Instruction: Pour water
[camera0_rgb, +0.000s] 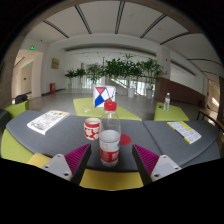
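Early stage, nothing poured yet. Left to right on the desk: papers, red cup standing upright, then water bottle with red cap on, between the fingers. Gripper wide open, no visible contact. Left: grasp, uncap, tilt over cup.

An office lobby: potted plants, panelled ceiling, tables.

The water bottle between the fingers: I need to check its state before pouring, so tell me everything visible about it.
The water bottle is clear plastic with a red cap and a red-and-white label band low on its body. It stands upright on the grey table, cap on, between the open fingers with a gap at each side. A red-and-white cup stands just beside it.
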